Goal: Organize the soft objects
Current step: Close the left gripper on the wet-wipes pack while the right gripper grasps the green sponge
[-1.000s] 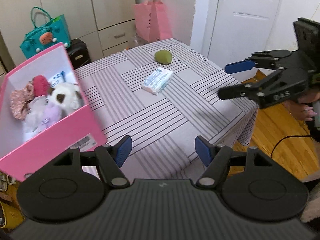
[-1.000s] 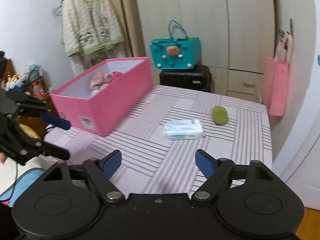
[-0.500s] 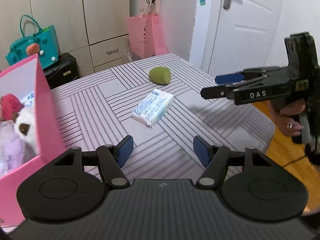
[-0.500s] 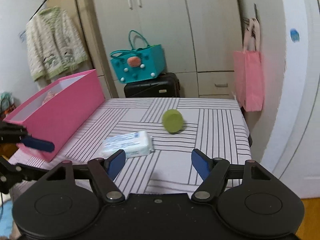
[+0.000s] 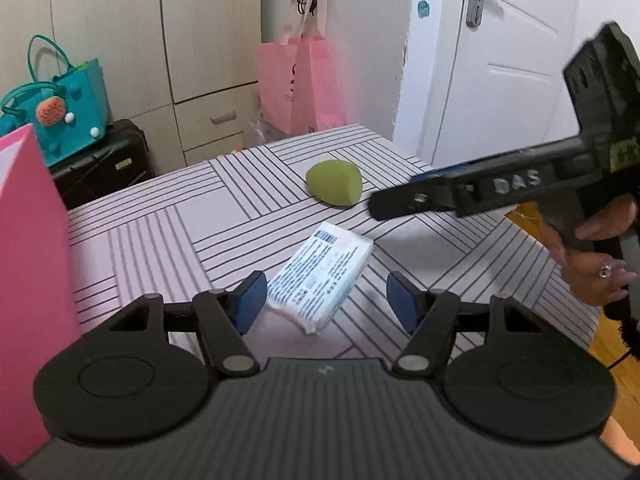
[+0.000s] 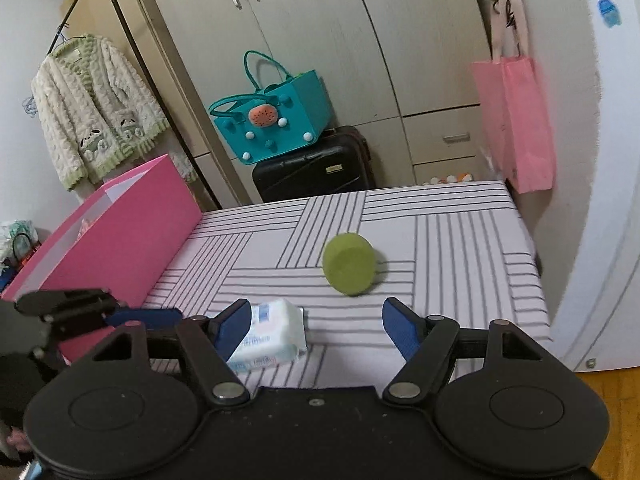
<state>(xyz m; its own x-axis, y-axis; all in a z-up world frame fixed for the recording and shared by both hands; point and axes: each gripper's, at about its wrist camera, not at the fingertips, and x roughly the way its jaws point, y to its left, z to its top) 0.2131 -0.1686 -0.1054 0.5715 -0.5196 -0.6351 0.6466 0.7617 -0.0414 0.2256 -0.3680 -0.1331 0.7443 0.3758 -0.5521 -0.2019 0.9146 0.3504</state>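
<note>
Left wrist view: white tissue pack [image 5: 320,280], blue print, between left gripper's [image 5: 322,300] open jaws.

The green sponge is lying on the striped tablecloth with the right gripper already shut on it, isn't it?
Not quite. The green sponge does lie on the striped tablecloth, but the right gripper is open and short of it, as the right wrist view shows.
</note>
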